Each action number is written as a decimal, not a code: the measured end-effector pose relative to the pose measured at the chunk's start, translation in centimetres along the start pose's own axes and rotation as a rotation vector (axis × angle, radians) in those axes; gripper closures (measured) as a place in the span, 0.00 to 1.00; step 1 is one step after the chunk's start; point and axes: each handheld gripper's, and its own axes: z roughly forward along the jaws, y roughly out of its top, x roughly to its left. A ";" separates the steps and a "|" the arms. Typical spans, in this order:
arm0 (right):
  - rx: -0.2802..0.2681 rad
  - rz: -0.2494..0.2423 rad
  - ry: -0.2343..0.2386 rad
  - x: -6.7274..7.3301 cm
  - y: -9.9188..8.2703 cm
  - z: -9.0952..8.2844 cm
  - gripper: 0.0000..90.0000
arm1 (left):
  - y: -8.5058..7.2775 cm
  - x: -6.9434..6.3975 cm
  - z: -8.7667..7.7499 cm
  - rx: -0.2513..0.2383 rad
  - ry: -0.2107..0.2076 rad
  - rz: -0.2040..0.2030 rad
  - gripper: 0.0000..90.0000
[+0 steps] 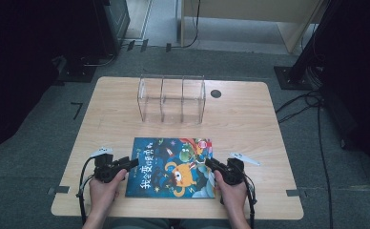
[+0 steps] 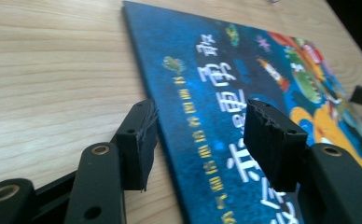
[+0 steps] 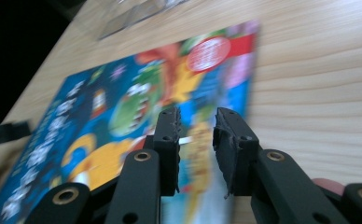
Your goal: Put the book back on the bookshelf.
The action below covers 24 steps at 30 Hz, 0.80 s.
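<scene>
Black fingers (image 2: 144,135) apart astride book (image 2: 226,93)

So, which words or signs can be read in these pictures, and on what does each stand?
"我会变得更勇敢", as far as it can be read: large white title on the book cover.
Small white line beside the title: too small to read.
Print on the red round badge on the cover: too blurred to read.

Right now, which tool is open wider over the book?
The left tool: its jaws stand wide apart across the book's edge. The right tool leaves a narrow gap.
</scene>
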 end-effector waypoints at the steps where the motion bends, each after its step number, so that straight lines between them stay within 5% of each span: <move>1: -0.006 0.025 -0.010 -0.5 0.1 -0.2 0.79 | 0.0 0.1 0.0 0.000 0.000 -0.004 0.50; 12: 0.042 0.107 0.045 -1.6 0.4 0.2 0.78 | -0.2 -0.5 0.5 0.009 0.000 0.023 0.51; 17: 0.031 0.116 0.063 -1.8 0.4 -0.1 0.83 | -0.3 -0.4 0.4 0.003 -0.012 0.003 0.50; 20: 0.004 0.152 0.122 -2.1 0.6 -0.6 0.84 | -0.3 -0.4 0.5 -0.001 -0.012 0.005 0.49; 24: -0.002 0.135 0.138 -2.1 0.6 -0.9 0.85 | -0.4 -0.4 0.4 -0.005 -0.008 0.008 0.48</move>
